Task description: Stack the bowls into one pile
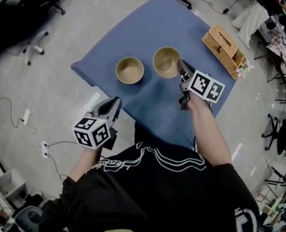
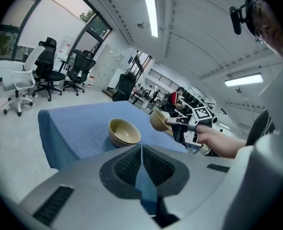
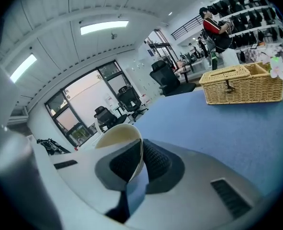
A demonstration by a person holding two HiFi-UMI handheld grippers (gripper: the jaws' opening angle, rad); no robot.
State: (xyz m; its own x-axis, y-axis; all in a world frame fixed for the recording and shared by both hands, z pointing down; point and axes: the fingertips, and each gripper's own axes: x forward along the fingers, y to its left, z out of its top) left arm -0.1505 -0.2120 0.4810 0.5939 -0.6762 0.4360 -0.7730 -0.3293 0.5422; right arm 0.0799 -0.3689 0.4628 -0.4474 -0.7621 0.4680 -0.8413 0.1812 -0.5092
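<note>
- Table: covered with a blue cloth; it serves as the reference for all positions below.
- Resting bowl: beige, upright, standing on the table towards its left half, mouth up and empty.
- Held bowl: beige, over the middle of the table, just right of the resting bowl and apart from it. In the left gripper view it is tilted and appears raised off the cloth.
- Right gripper: reaches over the table from the near edge. Its jaws pinch the near rim of the held bowl, one pad inside the wall and one outside.
- Left gripper: hangs off the table's near-left edge and points towards the resting bowl. Its jaws are pressed together with nothing between them.
- Wicker basket: stands on the table's far-right corner, well apart from both bowls.
</note>
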